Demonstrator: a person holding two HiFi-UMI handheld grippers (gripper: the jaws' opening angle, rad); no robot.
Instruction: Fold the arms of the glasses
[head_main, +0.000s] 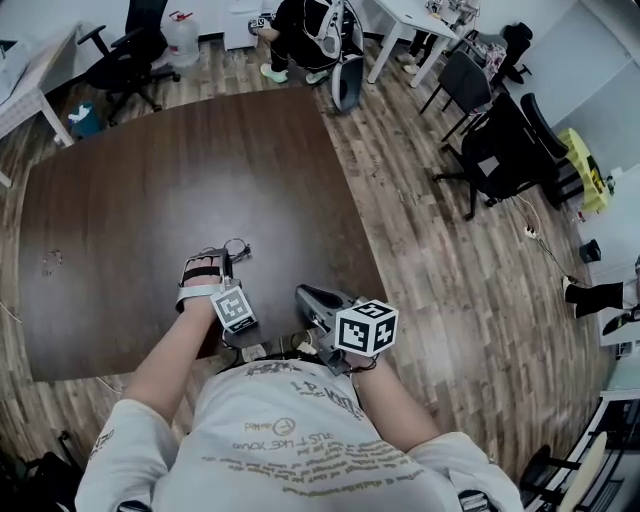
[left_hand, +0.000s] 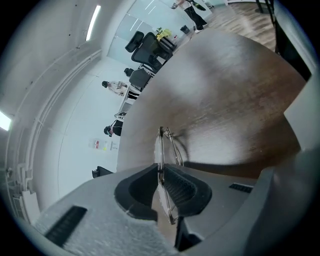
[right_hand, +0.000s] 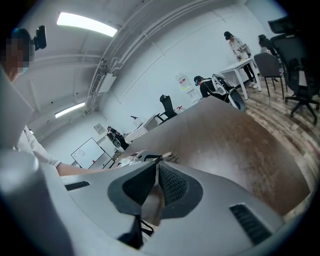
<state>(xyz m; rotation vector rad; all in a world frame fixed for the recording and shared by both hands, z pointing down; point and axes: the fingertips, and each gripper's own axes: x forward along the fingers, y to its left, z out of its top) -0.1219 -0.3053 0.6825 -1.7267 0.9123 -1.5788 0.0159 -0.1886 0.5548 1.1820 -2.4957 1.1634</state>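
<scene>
The glasses are a thin wire pair, held edge-on in the left gripper at the near part of the dark worktop. The fingers of this gripper are closed on the frame, one pad on each side of a rim. The right gripper is beside it, apart from the glasses, with its fingers together and nothing between them. Whether the arms are already folded I cannot tell, because the wires overlap in the left gripper view.

To fold well, I think the left gripper should only keep the front steady, without more pressure, because such a frame bends easily. The right gripper can meet an arm near its free end with the side of its closed fingers and push it slowly inward around the hinge — one arm first, then the other over it. If the rim slips between the pads, it is better to rest the glasses on the worktop first
</scene>
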